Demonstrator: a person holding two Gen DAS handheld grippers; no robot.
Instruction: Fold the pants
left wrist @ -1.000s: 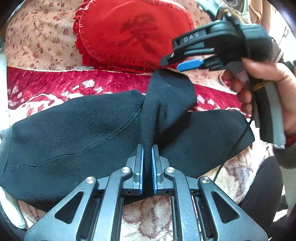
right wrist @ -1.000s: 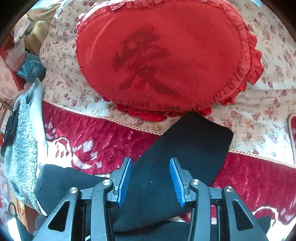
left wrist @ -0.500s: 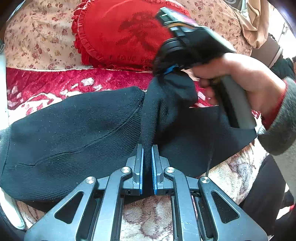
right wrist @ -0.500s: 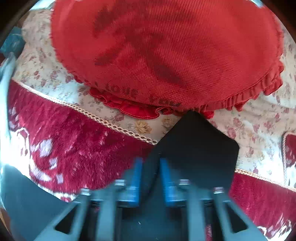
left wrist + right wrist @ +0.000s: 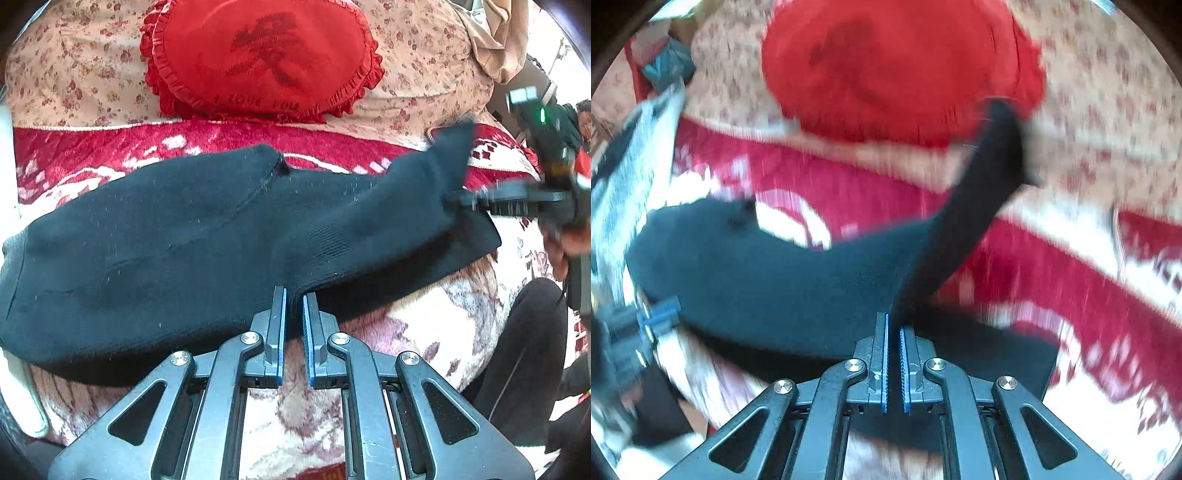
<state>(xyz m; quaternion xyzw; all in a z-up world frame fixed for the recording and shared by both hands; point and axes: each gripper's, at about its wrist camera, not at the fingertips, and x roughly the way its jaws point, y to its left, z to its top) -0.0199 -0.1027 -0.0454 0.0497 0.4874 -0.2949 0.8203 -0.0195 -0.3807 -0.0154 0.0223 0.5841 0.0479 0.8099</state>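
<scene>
The black pants point(image 5: 177, 240) lie across a red and floral sofa cover, folded lengthwise. My left gripper point(image 5: 294, 295) is shut on the near edge of the pants at their middle. My right gripper point(image 5: 894, 325) is shut on a pants leg point(image 5: 960, 221), which stretches up and to the right from its tips. In the left wrist view the right gripper point(image 5: 458, 201) is at the far right, holding that leg end point(image 5: 443, 162) out sideways. The right wrist view is motion-blurred.
A red heart-shaped cushion point(image 5: 258, 59) rests against the floral sofa back point(image 5: 74, 74) behind the pants. A grey fluffy cloth point(image 5: 631, 155) lies at the left end of the sofa. A person's dark-clad leg point(image 5: 524, 350) is at the right.
My right gripper closed on the pants leg and pulled it from the middle out to the right. The leg now lies stretched sideways instead of standing up. My left gripper kept its hold.
</scene>
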